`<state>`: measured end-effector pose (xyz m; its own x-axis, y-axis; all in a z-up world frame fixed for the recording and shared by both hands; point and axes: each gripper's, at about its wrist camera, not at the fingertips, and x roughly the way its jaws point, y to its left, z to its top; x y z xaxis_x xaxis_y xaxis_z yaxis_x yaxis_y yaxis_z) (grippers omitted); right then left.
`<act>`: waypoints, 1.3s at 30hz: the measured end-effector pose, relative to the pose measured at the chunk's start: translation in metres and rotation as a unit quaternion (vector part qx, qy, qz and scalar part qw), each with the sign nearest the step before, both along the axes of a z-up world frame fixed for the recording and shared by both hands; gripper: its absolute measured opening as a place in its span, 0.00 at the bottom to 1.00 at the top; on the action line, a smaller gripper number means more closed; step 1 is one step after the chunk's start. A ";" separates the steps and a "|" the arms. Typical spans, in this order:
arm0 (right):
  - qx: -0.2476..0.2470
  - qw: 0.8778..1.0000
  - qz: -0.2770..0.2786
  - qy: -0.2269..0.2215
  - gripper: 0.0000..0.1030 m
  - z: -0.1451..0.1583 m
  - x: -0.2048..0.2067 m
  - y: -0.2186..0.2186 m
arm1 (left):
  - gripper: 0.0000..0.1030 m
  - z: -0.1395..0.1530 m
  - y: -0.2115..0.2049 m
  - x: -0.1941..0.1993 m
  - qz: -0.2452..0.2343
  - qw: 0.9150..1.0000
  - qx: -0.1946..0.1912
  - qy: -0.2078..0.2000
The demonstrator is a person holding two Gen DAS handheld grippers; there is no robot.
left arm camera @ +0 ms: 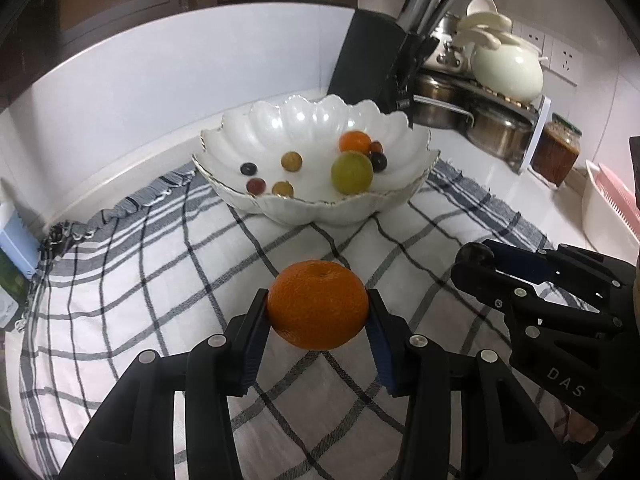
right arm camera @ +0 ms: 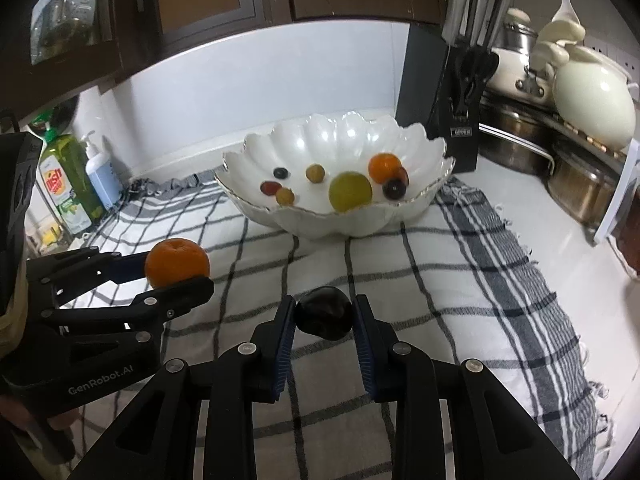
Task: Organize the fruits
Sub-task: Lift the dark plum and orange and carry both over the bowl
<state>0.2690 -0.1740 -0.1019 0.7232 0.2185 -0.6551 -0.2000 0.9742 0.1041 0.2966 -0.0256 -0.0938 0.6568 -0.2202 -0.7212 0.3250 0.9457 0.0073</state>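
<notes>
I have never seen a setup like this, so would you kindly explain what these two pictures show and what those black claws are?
There is no robot: a person holds a two-finger gripper in each hand, with a fisheye camera on each looking along its fingers. One picture comes from the left gripper, whose jaws clamp an orange. The other comes from the right gripper, whose jaws clamp a dark fruit. Each gripper also shows at the edge of the other's view. Ahead, on a checked cloth, stands a white bowl already holding another orange, a green fruit and several small fruits.
</notes>
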 end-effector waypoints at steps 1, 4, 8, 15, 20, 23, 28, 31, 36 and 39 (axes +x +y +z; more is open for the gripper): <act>0.000 1.000 0.001 -0.004 0.29 0.003 -0.001 0.000 | 0.44 0.003 0.000 -0.002 0.002 1.000 -0.002 -0.003; 0.001 1.000 0.005 -0.016 0.29 0.011 -0.004 0.000 | 0.44 0.010 0.002 -0.005 0.007 1.000 -0.006 -0.011; 0.002 0.999 0.008 -0.031 0.29 0.022 -0.006 0.000 | 0.44 0.021 0.004 -0.008 0.014 1.000 -0.014 -0.022; 0.000 0.998 0.009 -0.062 0.29 0.043 -0.005 -0.003 | 0.44 0.043 0.004 -0.012 0.021 0.998 -0.020 -0.056; 0.002 0.997 0.009 -0.082 0.29 0.057 0.000 -0.004 | 0.44 0.059 0.004 -0.008 0.024 0.996 -0.023 -0.079; 0.006 0.996 0.009 -0.092 0.29 0.065 0.004 -0.005 | 0.44 0.068 0.005 -0.005 0.026 0.995 -0.024 -0.093; 0.012 0.994 0.008 -0.106 0.29 0.076 0.016 -0.006 | 0.44 0.080 0.004 0.005 0.029 0.994 -0.026 -0.107; 0.013 0.994 0.007 -0.108 0.29 0.079 0.023 -0.005 | 0.44 0.084 0.005 0.013 0.030 0.993 -0.029 -0.108; 0.013 0.994 0.005 -0.110 0.29 0.083 0.040 -0.005 | 0.44 0.090 0.004 0.031 0.033 0.993 -0.032 -0.108; 0.012 0.993 0.003 -0.114 0.29 0.086 0.051 -0.005 | 0.44 0.092 0.004 0.042 0.032 0.993 -0.033 -0.107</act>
<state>0.3203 -0.1786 -0.0159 0.8508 0.2358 -0.4696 -0.2259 0.9710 0.0783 0.3386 -0.0217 -0.0017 0.8082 -0.2149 -0.5483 0.2613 0.9652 0.0069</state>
